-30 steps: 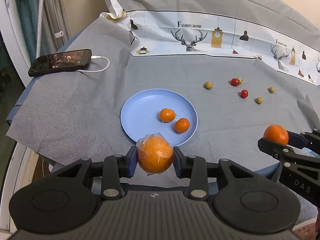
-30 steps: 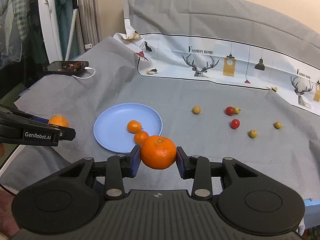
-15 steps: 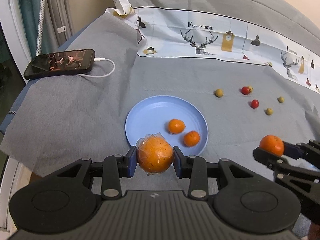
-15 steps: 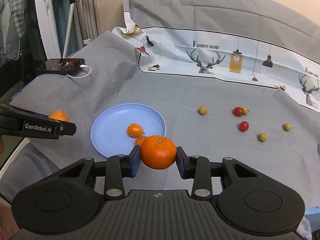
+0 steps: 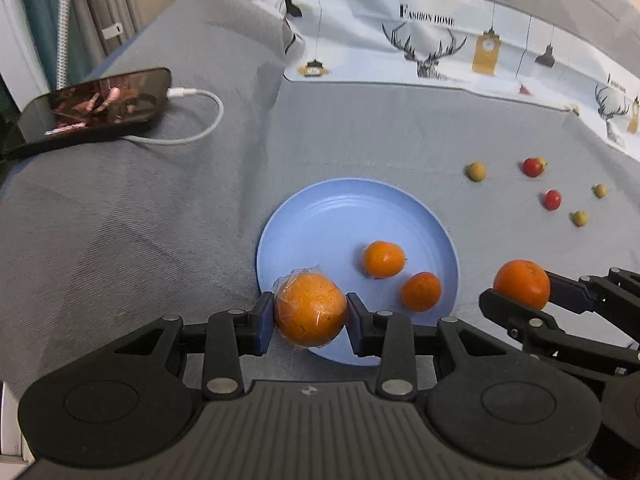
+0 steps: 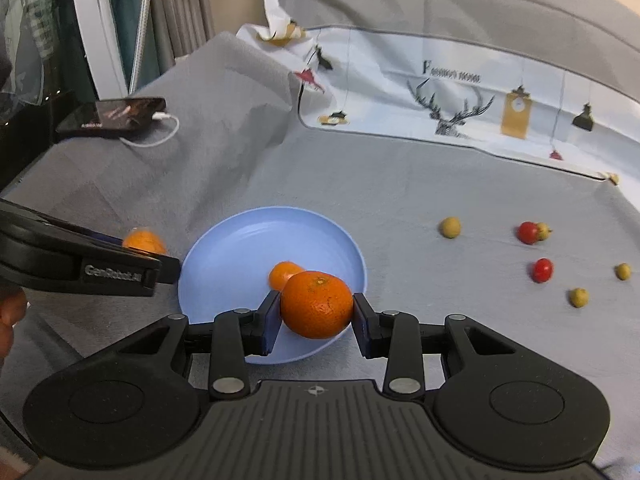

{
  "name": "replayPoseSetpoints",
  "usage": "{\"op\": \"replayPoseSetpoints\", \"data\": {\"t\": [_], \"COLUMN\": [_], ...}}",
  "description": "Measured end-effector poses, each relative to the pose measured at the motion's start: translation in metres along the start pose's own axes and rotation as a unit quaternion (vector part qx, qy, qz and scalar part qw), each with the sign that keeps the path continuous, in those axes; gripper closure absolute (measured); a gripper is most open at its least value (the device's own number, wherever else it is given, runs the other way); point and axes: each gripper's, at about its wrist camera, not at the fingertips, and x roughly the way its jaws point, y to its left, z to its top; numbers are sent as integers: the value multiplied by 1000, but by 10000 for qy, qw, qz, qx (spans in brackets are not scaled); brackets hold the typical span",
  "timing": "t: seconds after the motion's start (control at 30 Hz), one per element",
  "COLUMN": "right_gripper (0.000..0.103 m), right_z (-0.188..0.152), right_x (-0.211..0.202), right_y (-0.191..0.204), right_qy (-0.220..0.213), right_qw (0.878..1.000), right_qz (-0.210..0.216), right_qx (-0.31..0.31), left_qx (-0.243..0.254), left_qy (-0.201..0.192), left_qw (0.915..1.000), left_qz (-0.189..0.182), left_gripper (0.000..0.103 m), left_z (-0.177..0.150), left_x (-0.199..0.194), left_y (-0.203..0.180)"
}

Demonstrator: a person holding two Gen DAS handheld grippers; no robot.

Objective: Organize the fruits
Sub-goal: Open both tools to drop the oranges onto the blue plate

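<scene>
My left gripper [image 5: 310, 318] is shut on a plastic-wrapped orange [image 5: 310, 311], held over the near left rim of the blue plate [image 5: 320, 216]. My right gripper [image 6: 316, 314] is shut on a bare orange [image 6: 316, 304] above the plate's [image 6: 248, 232] near right edge. Two small oranges [image 5: 383, 259] [image 5: 421, 291] lie in the plate; in the right wrist view only one [image 6: 282, 274] shows behind the held fruit. Each gripper appears in the other's view: the right one [image 5: 520, 300] beside the plate, the left one [image 6: 160, 256] at its left rim.
Small red fruits [image 5: 552, 199] [image 6: 542, 270] and yellow-green fruits [image 5: 476, 171] [image 6: 450, 227] lie scattered on the grey cloth right of the plate. A phone [image 5: 92, 108] on a white cable [image 5: 200, 128] rests at the far left. A printed deer sheet [image 5: 440, 52] lines the back.
Both grippers have moved forward and down toward the plate with their oranges still held. The plate now lies right under the fingertips, larger in both views.
</scene>
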Motion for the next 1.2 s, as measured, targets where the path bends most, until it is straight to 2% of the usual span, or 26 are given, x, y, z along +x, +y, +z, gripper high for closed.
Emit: {"op": "replayPoseSetpoints", "data": {"t": [0.23,0.37,0.4,0.47,0.5,0.53,0.57,0.6,0.67,0.73,0.97,1.2], "right_gripper": [64,64,64,63,63,54,39,33,20,17,9,2], "right_z": [5,9,10,13,15,17,18,19,17,12,-20,-36], "right_x": [34,49,52,58,61,63,65,64,57,47,-8,-60], "right_y": [0,-1,-2,-1,-1,0,2,3,4,2,-7,1], "right_qy": [146,121,105,20,-30,-44,-36,-66,-107,-36,341,82], "right_qw": [9997,9994,9993,9989,9984,9977,9966,9959,9947,9951,9986,9997], "right_qz": [91,106,108,100,124,178,204,168,55,-3,-117,-122], "right_qx": [-152,-292,-352,-464,-543,-655,-798,-888,-1017,-986,-389,-170], "left_qx": [97,181,192,310,379,446,495,538,602,590,106,-128], "left_qy": [202,183,120,-72,-188,-318,-434,-531,-610,-529,-241,-283], "left_qw": [9997,9996,9997,9994,9989,9982,9975,9968,9960,9966,9994,9990], "left_qz": [53,83,99,167,208,241,254,261,260,229,239,329], "left_gripper": [62,62,59,38,19,7,4,1,1,1,0,0], "left_z": [9,16,18,22,24,26,26,26,23,17,-18,-46], "left_x": [29,39,40,38,36,31,27,22,13,5,-30,-61], "left_y": [2,2,2,-1,-2,-3,-4,-5,-6,-5,7,7]}}
